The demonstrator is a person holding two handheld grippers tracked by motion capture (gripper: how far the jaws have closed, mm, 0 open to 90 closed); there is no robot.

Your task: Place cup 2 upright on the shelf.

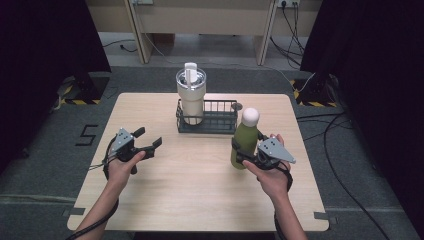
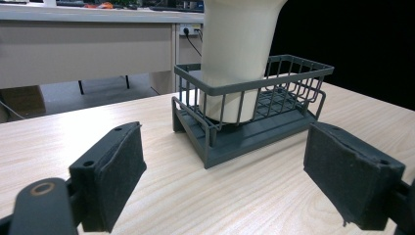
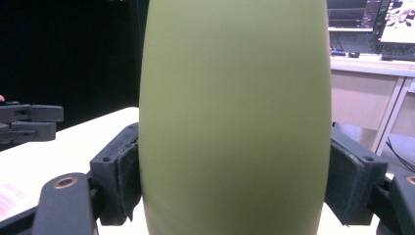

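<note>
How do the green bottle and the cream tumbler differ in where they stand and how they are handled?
The green bottle stands on the bare table, while the cream tumbler stands inside the dark wire basket. The right gripper is shut on the green bottle; the cream tumbler is untouched, and the left gripper is open and apart from it. The bottle has a round white cap, the tumbler a flat lid. Both stand upright.

Lab/office: desks (image 1: 200, 20), floor cables (image 1: 320, 125), black curtains (image 1: 45, 45).

Green bottle (image 1: 244, 145), white cap (image 1: 250, 116), dark-grey basket (image 1: 220, 119)
</note>
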